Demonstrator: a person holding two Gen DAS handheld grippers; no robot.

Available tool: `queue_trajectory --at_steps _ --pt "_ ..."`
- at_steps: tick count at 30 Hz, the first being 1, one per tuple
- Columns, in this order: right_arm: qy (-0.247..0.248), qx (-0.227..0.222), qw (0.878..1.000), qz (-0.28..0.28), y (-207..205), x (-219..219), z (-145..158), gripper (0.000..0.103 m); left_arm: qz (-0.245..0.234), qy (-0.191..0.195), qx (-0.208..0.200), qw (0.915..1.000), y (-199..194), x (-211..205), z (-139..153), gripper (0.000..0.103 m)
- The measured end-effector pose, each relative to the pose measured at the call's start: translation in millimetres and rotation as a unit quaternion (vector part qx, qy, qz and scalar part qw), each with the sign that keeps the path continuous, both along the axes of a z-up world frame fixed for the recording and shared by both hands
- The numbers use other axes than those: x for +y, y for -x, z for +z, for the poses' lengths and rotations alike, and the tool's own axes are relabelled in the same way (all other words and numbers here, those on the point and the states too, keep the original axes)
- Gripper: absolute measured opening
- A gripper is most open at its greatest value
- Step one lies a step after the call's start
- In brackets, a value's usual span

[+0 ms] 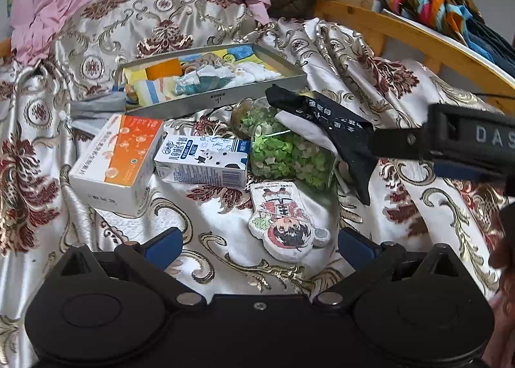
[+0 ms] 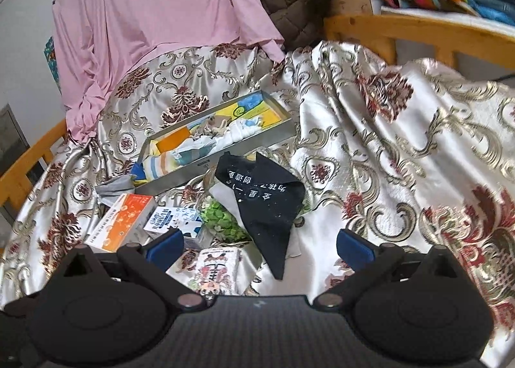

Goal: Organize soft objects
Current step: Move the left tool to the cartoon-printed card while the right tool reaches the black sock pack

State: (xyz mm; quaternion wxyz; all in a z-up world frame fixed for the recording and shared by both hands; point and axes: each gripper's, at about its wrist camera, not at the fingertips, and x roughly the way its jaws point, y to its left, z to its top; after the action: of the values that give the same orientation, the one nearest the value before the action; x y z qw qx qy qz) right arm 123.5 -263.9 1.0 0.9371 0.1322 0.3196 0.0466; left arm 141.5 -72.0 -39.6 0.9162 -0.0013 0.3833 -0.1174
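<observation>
a: at centre frame in the right wrist view, black cloth (image 2: 267, 203) is draped over the jar of green bits (image 2: 222, 223), just below the grey tray (image 2: 283, 134); no claw grips it.

b: claws?

a: right gripper (image 2: 259, 244) wide, empty; left gripper (image 1: 259, 240) likewise.

b: axis?

a: upper left to lower right, its point toward the bottom edge. judged step: approach; next, pinch cloth, clear the jar.

Soft, even daylight fills both views, with faint shadows. The satin bedspread (image 1: 370, 55) shines with pale glare along its folds. Fisheye bending curves the wooden rail (image 2: 418, 33), corners go dark, and focus is fairly sharp.
</observation>
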Motion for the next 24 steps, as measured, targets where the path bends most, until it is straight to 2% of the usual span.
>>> queue_trajectory --at_steps 4,10,13,17,24 --pt "-0.020 0.021 1.000 -0.003 -7 -6 -7 0.103 -0.006 0.009 0.022 0.9997 -4 -3 -6 0.102" --pt "-0.037 0.041 0.998 -0.002 -18 -11 -11 0.103 -0.009 0.017 0.022 0.9996 -9 -5 -10 0.102" --pt "-0.012 0.041 0.999 0.006 -30 -9 -10 0.103 0.002 0.028 0.017 0.9995 -17 -2 -12 0.102" --pt "0.047 0.023 0.998 0.032 -49 -2 -5 0.103 0.022 0.044 0.016 0.9987 -27 4 -15 0.102" --pt "0.074 -0.013 0.993 0.095 -74 -2 -3 0.103 0.039 0.072 0.015 0.9965 -35 10 -16 0.102"
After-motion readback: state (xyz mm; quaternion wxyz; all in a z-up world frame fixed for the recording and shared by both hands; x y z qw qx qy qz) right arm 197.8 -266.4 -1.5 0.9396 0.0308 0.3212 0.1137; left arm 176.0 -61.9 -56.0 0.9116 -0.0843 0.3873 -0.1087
